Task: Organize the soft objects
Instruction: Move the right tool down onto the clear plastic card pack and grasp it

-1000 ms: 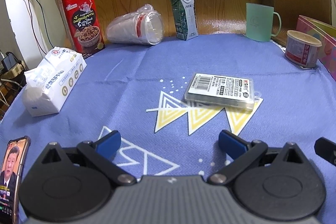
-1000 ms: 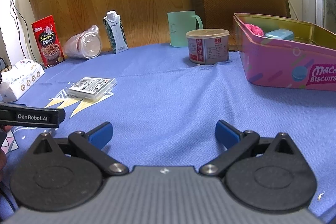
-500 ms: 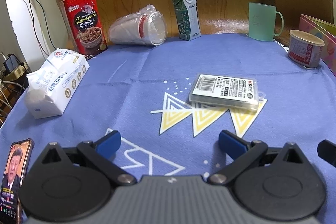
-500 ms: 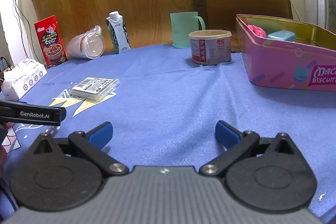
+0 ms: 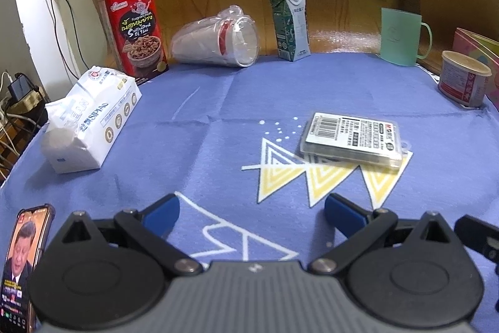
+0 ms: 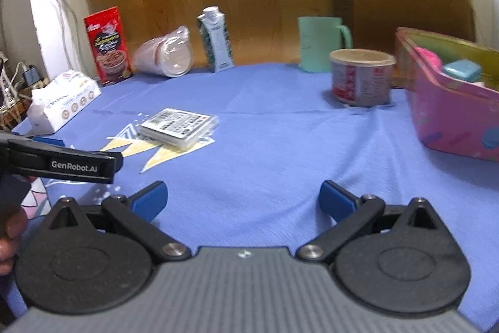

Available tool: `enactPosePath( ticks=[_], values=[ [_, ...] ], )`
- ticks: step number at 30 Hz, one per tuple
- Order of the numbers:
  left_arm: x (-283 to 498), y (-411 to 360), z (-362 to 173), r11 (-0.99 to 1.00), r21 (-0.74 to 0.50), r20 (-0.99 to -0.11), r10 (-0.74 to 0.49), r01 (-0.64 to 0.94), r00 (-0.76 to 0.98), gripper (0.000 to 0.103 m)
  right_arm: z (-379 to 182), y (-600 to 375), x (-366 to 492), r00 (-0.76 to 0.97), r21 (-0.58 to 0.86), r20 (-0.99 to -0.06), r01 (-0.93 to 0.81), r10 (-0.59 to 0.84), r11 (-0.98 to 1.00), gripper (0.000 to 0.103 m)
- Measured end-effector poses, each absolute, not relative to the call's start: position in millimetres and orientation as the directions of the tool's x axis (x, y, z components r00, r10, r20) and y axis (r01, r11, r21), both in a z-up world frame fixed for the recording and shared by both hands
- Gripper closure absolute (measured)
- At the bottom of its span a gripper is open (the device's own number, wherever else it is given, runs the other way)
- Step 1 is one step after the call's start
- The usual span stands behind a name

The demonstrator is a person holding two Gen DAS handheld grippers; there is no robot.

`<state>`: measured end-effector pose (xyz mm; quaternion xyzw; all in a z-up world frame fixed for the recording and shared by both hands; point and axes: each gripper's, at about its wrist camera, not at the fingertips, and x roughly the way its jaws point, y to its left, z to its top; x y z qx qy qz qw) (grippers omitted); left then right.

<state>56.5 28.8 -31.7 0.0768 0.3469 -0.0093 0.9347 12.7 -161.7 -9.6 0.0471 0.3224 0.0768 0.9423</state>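
- Both sets of jaws, on the left gripper [image 5: 251, 213] and the right gripper [image 6: 243, 197], stand wide open, holding nothing, above the blue desk [image 5: 218, 102].
- Tissue pack [image 5: 90, 117] lies far ahead-left of the left jaws.
- Pink tin [image 6: 452, 102], ahead-right of the right jaws, is cut off by the frame edge; its contents are blurred.

Blue-clothed table [image 5: 218, 102], goods spread across it.
Tissue pack [image 5: 90, 117], flat plastic case [image 5: 352, 136], can [image 6: 361, 77], pink tin [image 6: 452, 111], phone [image 5: 23, 264] lie apart.

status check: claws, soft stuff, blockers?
Left claw open, empty. Right claw open, empty. Tissue pack untouched at table's left edge. Flat plastic case lies mid-table.
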Motion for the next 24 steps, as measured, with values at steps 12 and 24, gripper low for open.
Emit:
enactPosePath(
  ticks=[12, 24],
  values=[
    [58.7, 44.2, -33.3, 0.993, 0.109, -0.651, 0.04, 0.041, 0.758, 0.0, -13.1, -142.8, 27.3, 0.748, 0.059, -0.634, -0.206, 0.196, 0.977, 0.0],
    [61.3, 73.1, -35.8, 1.0, 0.006, -0.659, 0.004, 0.001, 0.752, 0.0, -10.3, -124.8, 40.0, 0.747, 0.012, -0.631, -0.261, 0.21, 0.965, 0.0]
  ],
)
